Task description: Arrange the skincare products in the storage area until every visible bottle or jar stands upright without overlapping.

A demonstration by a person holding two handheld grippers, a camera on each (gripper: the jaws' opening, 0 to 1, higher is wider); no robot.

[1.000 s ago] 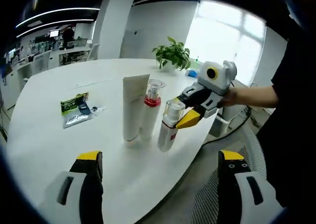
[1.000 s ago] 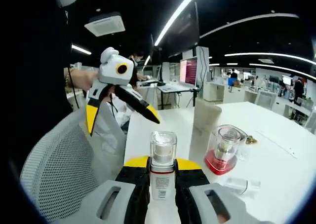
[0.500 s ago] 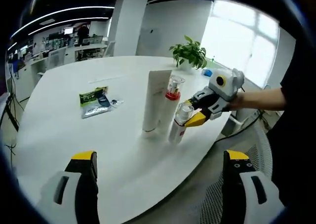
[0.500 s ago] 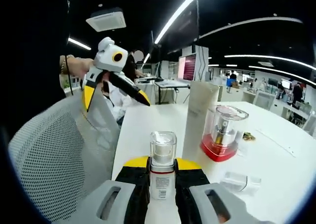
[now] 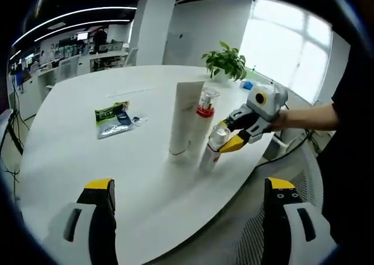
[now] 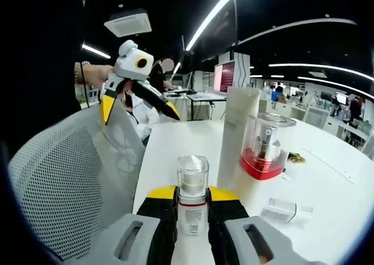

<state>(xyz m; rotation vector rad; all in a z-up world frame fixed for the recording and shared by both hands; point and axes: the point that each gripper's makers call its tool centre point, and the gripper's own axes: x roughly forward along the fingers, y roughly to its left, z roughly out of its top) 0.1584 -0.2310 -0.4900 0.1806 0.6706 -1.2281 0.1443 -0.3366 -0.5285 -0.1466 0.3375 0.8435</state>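
Near the curved edge of the white round table (image 5: 70, 160), the right hand-held gripper (image 5: 229, 141) has its jaws clamped on a small white bottle with a clear cap and red label (image 5: 210, 150), which stands tilted slightly, base on or just above the tabletop. Just beside it a tall white squeeze tube (image 5: 182, 120) and a clear-capped pump bottle with a red collar (image 5: 201, 116) already stand upright, close together. What looks like a clear loose cap (image 6: 284, 209) lies on its side near them, so I judge the arranging mostly done but unfinished. The left hand-held gripper (image 6: 133, 101) hangs wide and empty off the table, above a grey mesh chair (image 6: 70, 183). Open tabletop stretches toward a green sachet packet (image 5: 112, 118); the edge is close behind the held bottle.
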